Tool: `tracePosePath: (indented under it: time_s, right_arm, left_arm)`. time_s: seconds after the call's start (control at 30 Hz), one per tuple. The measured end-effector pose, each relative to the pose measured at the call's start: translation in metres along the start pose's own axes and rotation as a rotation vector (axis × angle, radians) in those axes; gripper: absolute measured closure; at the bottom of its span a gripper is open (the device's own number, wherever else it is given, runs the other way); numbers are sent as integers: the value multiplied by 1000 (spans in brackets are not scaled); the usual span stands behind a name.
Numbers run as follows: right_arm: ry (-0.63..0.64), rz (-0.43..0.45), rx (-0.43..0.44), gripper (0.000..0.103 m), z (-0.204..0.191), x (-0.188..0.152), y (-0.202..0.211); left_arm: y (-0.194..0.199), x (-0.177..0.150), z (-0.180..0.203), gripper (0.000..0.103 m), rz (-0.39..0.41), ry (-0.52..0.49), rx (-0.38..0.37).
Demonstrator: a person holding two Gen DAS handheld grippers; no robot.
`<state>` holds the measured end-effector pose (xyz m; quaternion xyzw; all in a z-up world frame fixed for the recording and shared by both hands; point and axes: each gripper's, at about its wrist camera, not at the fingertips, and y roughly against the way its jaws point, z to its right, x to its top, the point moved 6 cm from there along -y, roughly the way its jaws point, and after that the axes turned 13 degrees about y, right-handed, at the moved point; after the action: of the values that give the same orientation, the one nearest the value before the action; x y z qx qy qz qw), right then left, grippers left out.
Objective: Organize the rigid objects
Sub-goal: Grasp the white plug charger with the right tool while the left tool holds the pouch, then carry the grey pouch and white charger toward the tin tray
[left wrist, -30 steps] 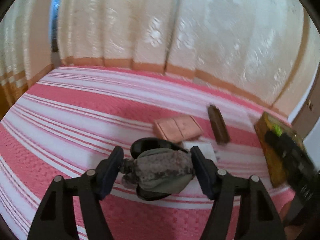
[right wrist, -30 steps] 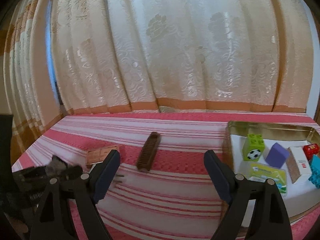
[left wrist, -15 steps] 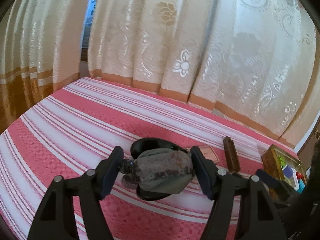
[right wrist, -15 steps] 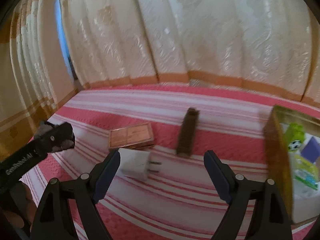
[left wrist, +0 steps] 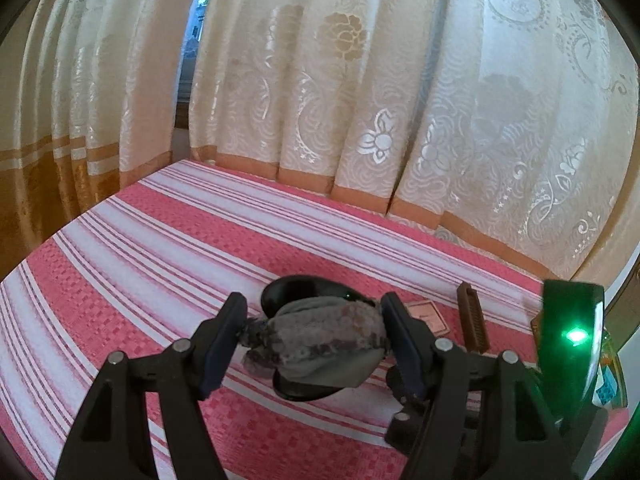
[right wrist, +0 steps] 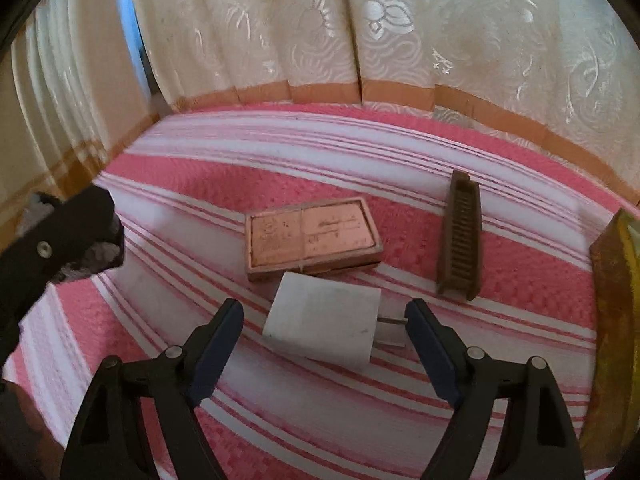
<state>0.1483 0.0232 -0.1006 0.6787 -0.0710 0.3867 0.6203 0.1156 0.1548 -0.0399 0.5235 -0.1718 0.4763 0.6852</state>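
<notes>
The left wrist view is showing the left claw (left wrist: pixel 314 338) squeezing a grey and brown speckled bundle (left wrist: pixel 320 340) that is wrapped around a shiny black thing (left wrist: pixel 304 290); the right wrist view is only catching a bit of that claw and bundle at its left edge. The bundle is hanging above the striped pink and white bed cover (left wrist: pixel 160 256), and both blue pads are pressing on its ends. The right wrist view is showing the right claw (right wrist: pixel 324 346) spread wide and holding nothing. It is hovering over a white plug block (right wrist: pixel 322 318), which is lying flat on the cover between the two fingers, with neither finger touching it. Its metal prongs are pointing toward the right finger. Just behind the plug, touching or almost touching it, a flat copper-colored box (right wrist: pixel 312 236) is lying. A brown comb (right wrist: pixel 460 236) is lying apart to the right. A gold tin (right wrist: pixel 616 320) is sitting at the right edge of the bed. Cream curtains (right wrist: pixel 360 28) are hanging along the far edge.
</notes>
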Motion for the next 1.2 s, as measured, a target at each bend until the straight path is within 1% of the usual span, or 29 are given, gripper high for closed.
tracePosePath:
  time_s: [0.07,0.1,0.33,0.43,0.57,0.63,0.97,1.1,1.2]
  right_arm:
    - [35,-12,-32,31,-2,0,-1]
    - [43,-7,-25,34,-3,0,1]
    - [58,6,6,34,3,-6,6]
    - [15,30,51,35,11,-10,13]
    - [-39,70,65,34,24,-14,23]
    - [-42,98,50,35,28,-16,30]
    - [-32,243,-115,34,60,-22,74]
    - [-19,284,-158,34,69,-24,87]
    - [-9,308,-177,34,75,-27,95]
  left_arm:
    - [0,-1,1,34,1,-3,1]
    - [0,-1,1,34,1,-5,3]
    - [-4,-4,0,34,-10,-14,12]
    - [-4,-4,1,34,-3,-18,10]
    - [-3,-5,3,34,9,-23,-4]
    - [-2,-6,6,34,18,-30,-10]
    - [3,-13,23,34,56,-74,-44]
    - [5,-16,30,34,53,-63,-70]
    - [6,-20,37,34,50,-64,-75]
